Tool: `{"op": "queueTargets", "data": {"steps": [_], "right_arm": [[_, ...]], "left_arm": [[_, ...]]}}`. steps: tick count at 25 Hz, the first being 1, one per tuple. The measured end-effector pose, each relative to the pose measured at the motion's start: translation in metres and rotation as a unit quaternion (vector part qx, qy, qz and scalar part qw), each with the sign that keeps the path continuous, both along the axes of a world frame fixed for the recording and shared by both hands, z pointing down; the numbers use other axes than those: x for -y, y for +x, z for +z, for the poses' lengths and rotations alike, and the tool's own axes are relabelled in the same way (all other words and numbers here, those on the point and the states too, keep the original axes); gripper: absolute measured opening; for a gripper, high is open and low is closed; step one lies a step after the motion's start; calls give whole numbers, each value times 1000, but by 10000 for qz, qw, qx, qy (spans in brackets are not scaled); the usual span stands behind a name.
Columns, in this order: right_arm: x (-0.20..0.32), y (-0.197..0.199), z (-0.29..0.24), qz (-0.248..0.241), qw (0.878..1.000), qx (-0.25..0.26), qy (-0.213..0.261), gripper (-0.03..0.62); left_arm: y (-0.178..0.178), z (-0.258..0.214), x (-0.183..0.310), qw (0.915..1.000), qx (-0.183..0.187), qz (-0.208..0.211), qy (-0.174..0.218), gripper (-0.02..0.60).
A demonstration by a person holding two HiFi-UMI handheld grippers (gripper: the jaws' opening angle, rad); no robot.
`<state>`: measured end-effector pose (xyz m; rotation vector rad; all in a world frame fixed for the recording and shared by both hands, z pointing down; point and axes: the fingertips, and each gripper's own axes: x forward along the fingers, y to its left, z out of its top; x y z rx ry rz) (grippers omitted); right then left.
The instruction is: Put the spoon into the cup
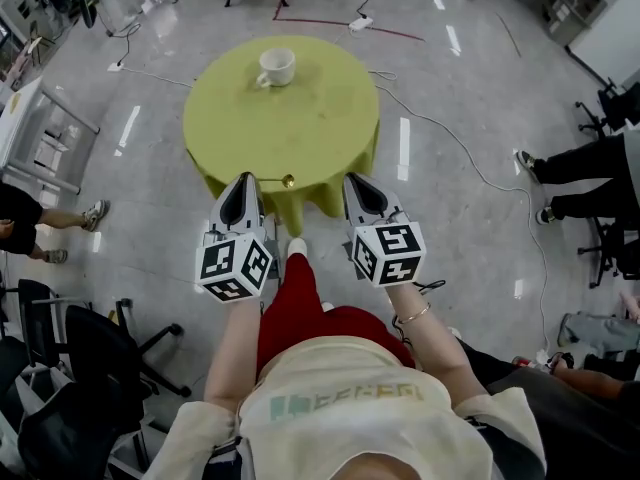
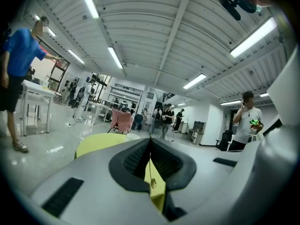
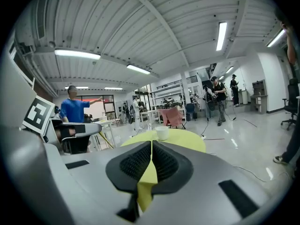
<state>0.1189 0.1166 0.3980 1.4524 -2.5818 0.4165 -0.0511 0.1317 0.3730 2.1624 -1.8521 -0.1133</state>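
A white cup [image 1: 275, 66] stands at the far side of a round table with a yellow-green cloth [image 1: 320, 118]; it also shows in the right gripper view [image 3: 162, 133]. A small golden spoon [image 1: 280, 180] lies at the table's near edge, bowl to the right. My left gripper [image 1: 243, 180] hangs just left of the spoon with its jaws together. In the left gripper view the spoon [image 2: 153, 182] shows as a thin line in the wedge below the shut jaws. My right gripper [image 1: 358, 181] is shut over the near edge, right of the spoon, holding nothing.
Black office chairs [image 1: 90, 358] stand at the lower left. A white rack [image 1: 40, 138] stands at the left. A cable [image 1: 470, 158] runs over the floor to the right of the table, where a seated person's legs [image 1: 575, 163] reach in.
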Motion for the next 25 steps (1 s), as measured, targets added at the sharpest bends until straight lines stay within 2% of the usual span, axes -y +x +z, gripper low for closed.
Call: {"op": "queueTargets", "data": {"steps": [25], "right_arm": [[191, -99, 14, 205, 9994, -83, -252, 37]], "left_arm": [[-94, 15, 196, 9995, -76, 215, -223, 25]]}}
